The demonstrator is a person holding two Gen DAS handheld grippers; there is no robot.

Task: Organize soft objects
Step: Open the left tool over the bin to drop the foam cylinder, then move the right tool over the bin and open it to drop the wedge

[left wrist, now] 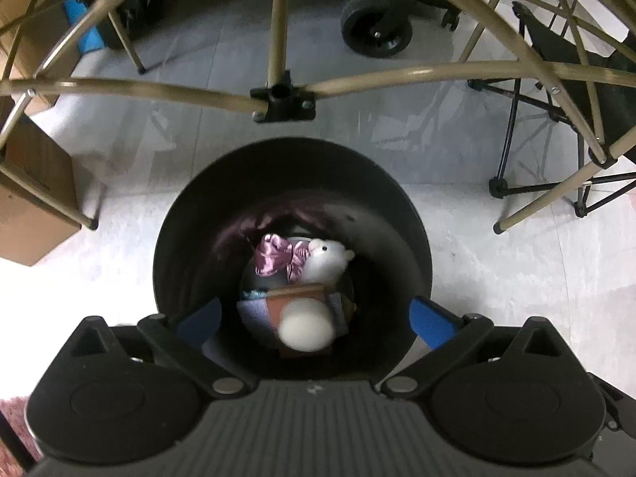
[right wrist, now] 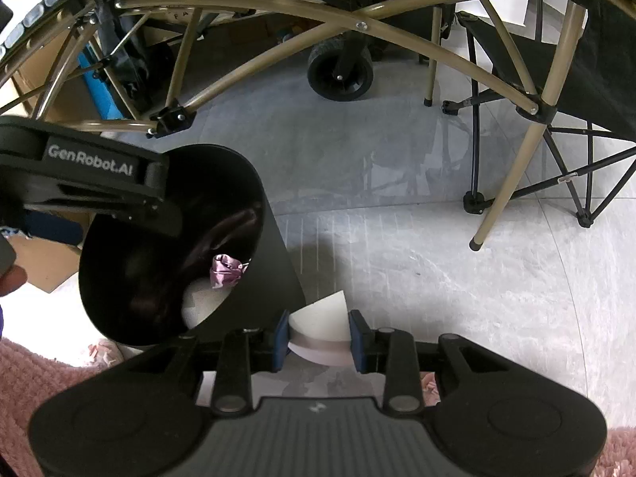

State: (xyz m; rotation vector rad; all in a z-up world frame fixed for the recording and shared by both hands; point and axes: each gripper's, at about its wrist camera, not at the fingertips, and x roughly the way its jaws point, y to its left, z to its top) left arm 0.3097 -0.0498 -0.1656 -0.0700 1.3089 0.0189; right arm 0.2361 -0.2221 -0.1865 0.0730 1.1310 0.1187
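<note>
A black round bin [left wrist: 198, 218] stands on the floor right below my left gripper [left wrist: 314, 322], whose blue fingers [left wrist: 198, 322] are spread wide open over its mouth. Inside lie a pink satin bow [left wrist: 274, 256], a white plush toy [left wrist: 328, 260] and folded cloth [left wrist: 258, 310]. A blurred white ball [left wrist: 306, 328] hangs between the fingers, touching neither. My right gripper [right wrist: 319, 336] is shut on a white foam wedge [right wrist: 322, 318], just right of the bin [right wrist: 274, 278]. The left gripper's body [right wrist: 87, 183] covers part of the bin's mouth in the right wrist view.
Tan metal frame tubes [left wrist: 397, 75] cross above and behind the bin, with legs [right wrist: 501, 198] on the grey floor. A black wheel [left wrist: 375, 24], a black folding chair [right wrist: 556, 91], a cardboard box [left wrist: 35, 198] and a pink fluffy rug [right wrist: 47, 373] surround the spot.
</note>
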